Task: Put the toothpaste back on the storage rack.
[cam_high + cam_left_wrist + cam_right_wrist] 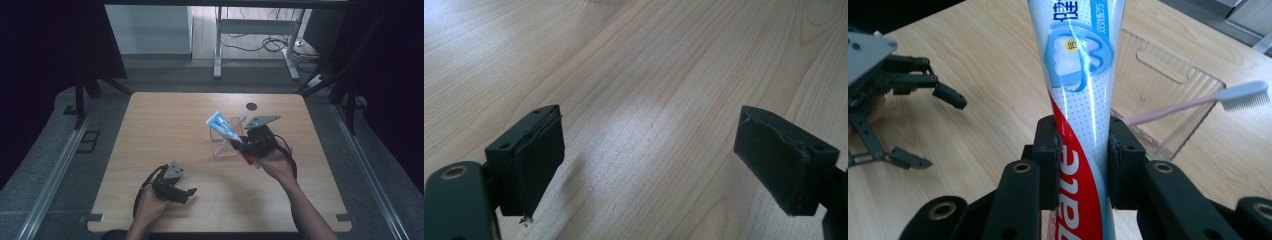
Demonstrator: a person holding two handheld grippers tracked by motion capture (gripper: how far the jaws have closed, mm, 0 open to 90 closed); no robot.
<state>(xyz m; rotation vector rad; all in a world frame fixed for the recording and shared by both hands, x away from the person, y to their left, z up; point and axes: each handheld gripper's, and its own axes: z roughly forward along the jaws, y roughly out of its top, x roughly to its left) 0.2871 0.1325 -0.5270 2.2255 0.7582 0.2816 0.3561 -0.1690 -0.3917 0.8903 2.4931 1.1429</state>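
Pale wood grain covers the surface [165, 130], a rounded-corner top with a small dark round hole [251, 106] near its far edge. Grey carpet is seen around it, with a white desk frame [255, 45] and loose cables [272, 44] on the floor beyond, and dark curtains at both sides.

A clear plastic tray [1173, 85], rectangular and glossy, stands right of the centre; a pink toothbrush [1198, 102] with white bristles is leaned across its rim.

The tube [1080, 100] is soft and smooth, white with blue dots and a tooth picture, red at its lower end. It is clamped between the fingers of the right gripper [1083, 165] and held tilted over the tray's near edge.

The left gripper [649, 165] is kept near the surface's front edge, well apart from the tray, its fingers spread wide with nothing between them.
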